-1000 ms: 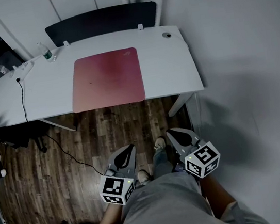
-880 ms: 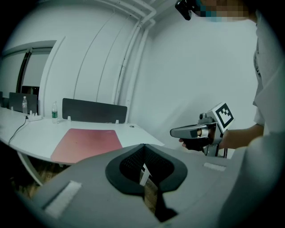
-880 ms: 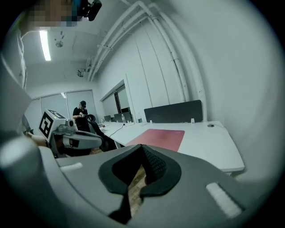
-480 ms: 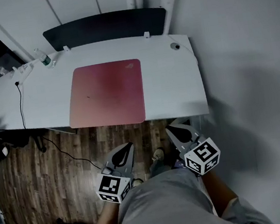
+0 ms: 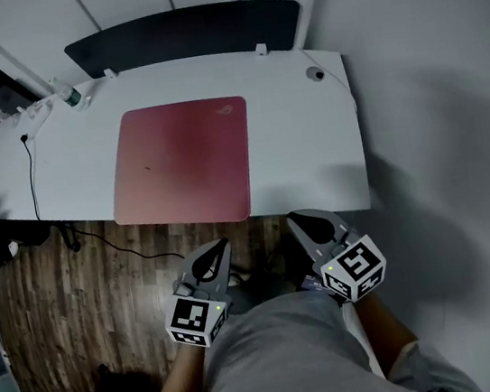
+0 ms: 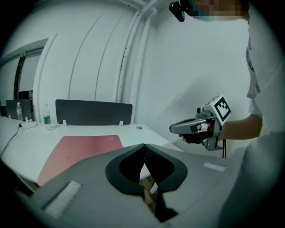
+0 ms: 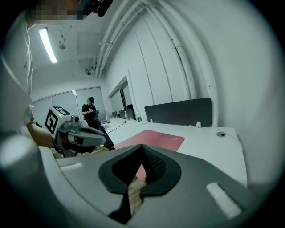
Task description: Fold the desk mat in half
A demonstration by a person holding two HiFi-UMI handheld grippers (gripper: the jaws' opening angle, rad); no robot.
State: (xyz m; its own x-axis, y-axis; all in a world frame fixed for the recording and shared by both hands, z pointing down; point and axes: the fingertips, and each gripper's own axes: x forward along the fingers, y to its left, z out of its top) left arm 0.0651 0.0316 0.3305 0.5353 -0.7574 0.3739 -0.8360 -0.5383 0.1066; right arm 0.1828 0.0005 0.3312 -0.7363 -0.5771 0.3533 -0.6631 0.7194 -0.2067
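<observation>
Desk mat [image 5: 181,163], pink-red, lies flat and fully spread on the white desk [image 5: 312,153], centre-left of the upper half of the head view, its near edge close to the desk's front edge. No crease and no lifted corner are visible. The left gripper [image 5: 217,251] at lower centre-left and the right gripper [image 5: 304,224] at lower centre-right are both over the wooden floor [image 5: 69,299], short of the desk and well apart from the mat. Both pairs of jaws are pressed together with nothing between them. Judgement: the fold is not begun. Left to do: reach the mat, spread the jaws, pinch one edge, carry it over to the opposite edge, and lay it down.
</observation>
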